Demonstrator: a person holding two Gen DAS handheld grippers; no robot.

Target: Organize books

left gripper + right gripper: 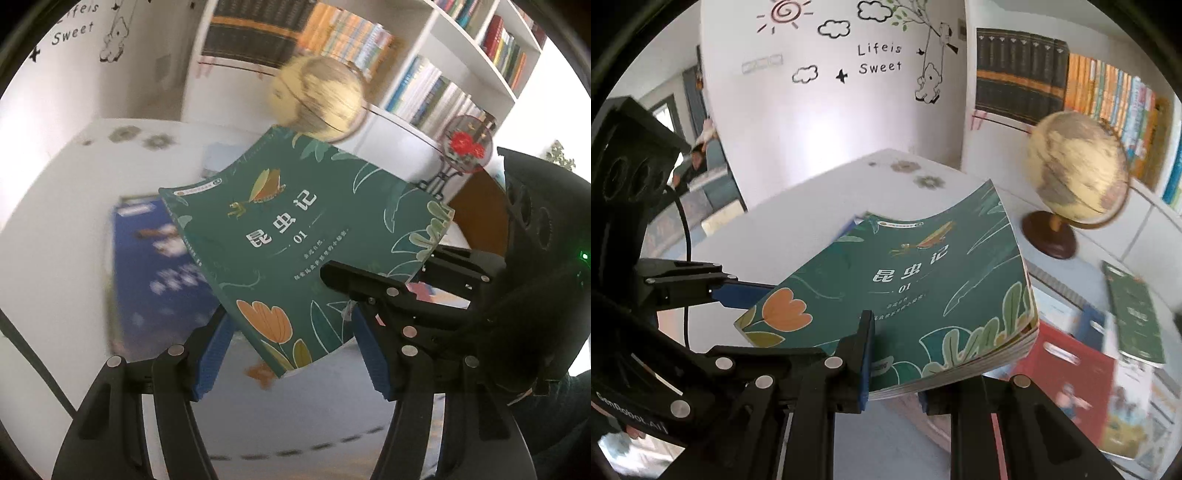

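A green book (280,236) with a tulip and insect cover hangs tilted above the white table (55,229). My right gripper (894,362) is shut on its near edge, one finger on the cover and the other underneath; it also shows as the right gripper (354,280) in the left wrist view. My left gripper (291,321) stands half apart, with the book's tulip corner lying between its blue pads (214,354). In the right wrist view one left finger (738,291) reaches under that corner of the green book (923,280). I cannot tell if the left pads press.
A blue book (159,269) lies on the table below. A red book (1067,362) and another green book (1134,314) lie to the right. A globe (1075,166) and a red-flowered fan ornament (465,147) stand before the filled white bookshelf (443,85).
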